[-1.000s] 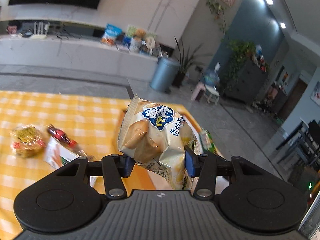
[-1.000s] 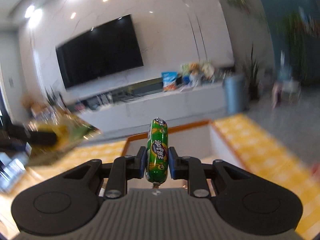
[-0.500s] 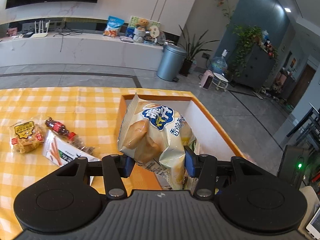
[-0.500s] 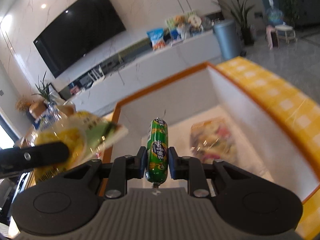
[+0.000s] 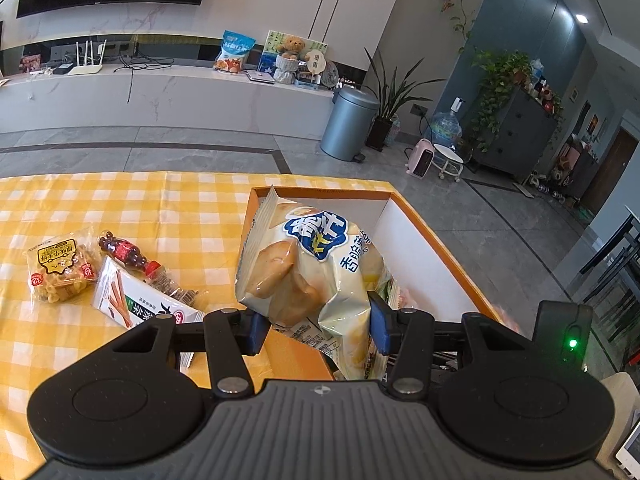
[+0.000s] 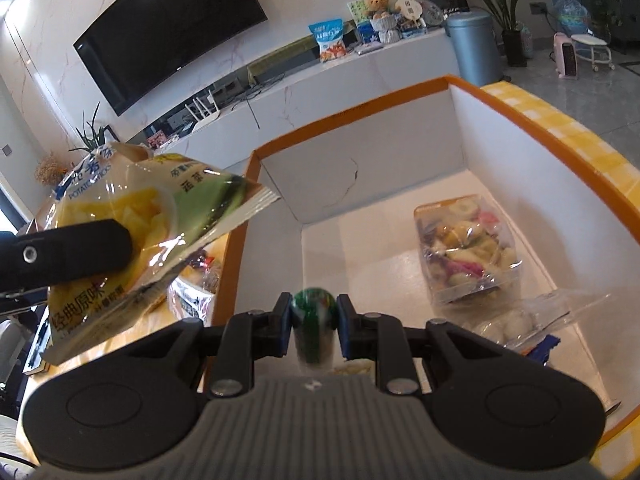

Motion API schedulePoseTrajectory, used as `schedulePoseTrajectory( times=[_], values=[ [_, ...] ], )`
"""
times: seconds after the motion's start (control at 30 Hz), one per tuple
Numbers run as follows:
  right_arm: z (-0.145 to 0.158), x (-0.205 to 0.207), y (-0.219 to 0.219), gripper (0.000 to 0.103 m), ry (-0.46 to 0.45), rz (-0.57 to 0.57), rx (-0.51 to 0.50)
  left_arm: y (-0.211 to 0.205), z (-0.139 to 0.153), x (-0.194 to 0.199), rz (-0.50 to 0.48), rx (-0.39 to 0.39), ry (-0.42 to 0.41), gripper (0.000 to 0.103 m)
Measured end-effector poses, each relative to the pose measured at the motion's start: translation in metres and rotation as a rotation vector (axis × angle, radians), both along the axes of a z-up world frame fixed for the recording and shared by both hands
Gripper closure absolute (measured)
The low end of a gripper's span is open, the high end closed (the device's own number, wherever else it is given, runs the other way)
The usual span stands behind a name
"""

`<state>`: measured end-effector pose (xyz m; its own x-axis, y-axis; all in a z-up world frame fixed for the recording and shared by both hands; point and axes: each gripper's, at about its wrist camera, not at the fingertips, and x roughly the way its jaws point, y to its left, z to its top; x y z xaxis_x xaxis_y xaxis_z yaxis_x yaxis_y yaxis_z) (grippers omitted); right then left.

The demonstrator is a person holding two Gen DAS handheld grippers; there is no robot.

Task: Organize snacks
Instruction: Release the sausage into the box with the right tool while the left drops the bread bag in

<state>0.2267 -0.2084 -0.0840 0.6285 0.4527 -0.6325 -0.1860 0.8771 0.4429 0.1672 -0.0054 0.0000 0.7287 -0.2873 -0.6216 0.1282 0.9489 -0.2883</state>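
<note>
Two snacks were in my grip at once. My left gripper (image 5: 316,326) had its jaws clenched on the lower part of a puffy chip bag (image 5: 308,264), which stood tilted above the near left corner of the orange-rimmed box (image 5: 436,240). Seen from the right wrist, that same bag hung just outside and over the box's left wall, with one black finger (image 6: 68,254) pressed across its yellow face. My right gripper (image 6: 313,330) was poised over the box's open interior, its jaws grasping a green sausage stick (image 6: 314,328) that pointed toward the camera and looked blurred. Inside the box, on its white floor, lay a clear pack of mixed colourful snacks (image 6: 468,248) toward the right wall, and nearer to me a clear wrapped pack of pale round pieces (image 6: 516,324). Left of the box, on the yellow checked cloth of the desk (image 5: 120,208), rested a square pack of golden fried snack (image 5: 60,272), a small cola-bottle-shaped packet (image 5: 128,256) just beside it, and a white box of stick biscuits (image 5: 136,304) lying partly over the cola packet's lower end.
</note>
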Motion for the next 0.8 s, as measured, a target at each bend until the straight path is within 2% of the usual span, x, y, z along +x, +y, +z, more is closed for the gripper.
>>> schedulePoseTrajectory(
  times=[0.1, 0.23, 0.3, 0.4, 0.43, 0.47, 0.63, 0.8],
  values=[
    [0.001, -0.001, -0.003, 0.067, 0.015, -0.003, 0.028, -0.001, 0.001, 0.001, -0.001, 0.005, 0.005, 0.047],
    [0.009, -0.010, -0.006, 0.065, -0.015, -0.025, 0.005, -0.004, 0.006, 0.005, 0.013, 0.005, 0.002, 0.047],
    [0.016, -0.016, -0.008, 0.057, -0.049, -0.029, -0.004, -0.006, 0.010, 0.007, 0.014, 0.006, -0.009, 0.047],
    [0.023, -0.022, -0.010, 0.034, -0.082, -0.033, -0.021, -0.010, 0.013, 0.011, 0.012, 0.002, -0.019, 0.047],
    [0.025, -0.024, -0.011, 0.019, -0.090, -0.038, -0.028, -0.012, 0.014, 0.013, 0.014, 0.002, -0.023, 0.047],
    [0.027, -0.026, -0.013, 0.008, -0.099, -0.048, -0.038, -0.015, 0.014, 0.015, 0.011, 0.002, -0.023, 0.047],
    [0.040, -0.037, -0.028, 0.005, -0.175, -0.104, -0.073, -0.026, 0.006, 0.027, -0.004, -0.003, -0.004, 0.047],
    [0.046, -0.041, -0.031, 0.003, -0.204, -0.168, -0.188, -0.037, -0.007, 0.039, -0.029, 0.005, 0.028, 0.047]
  ],
)
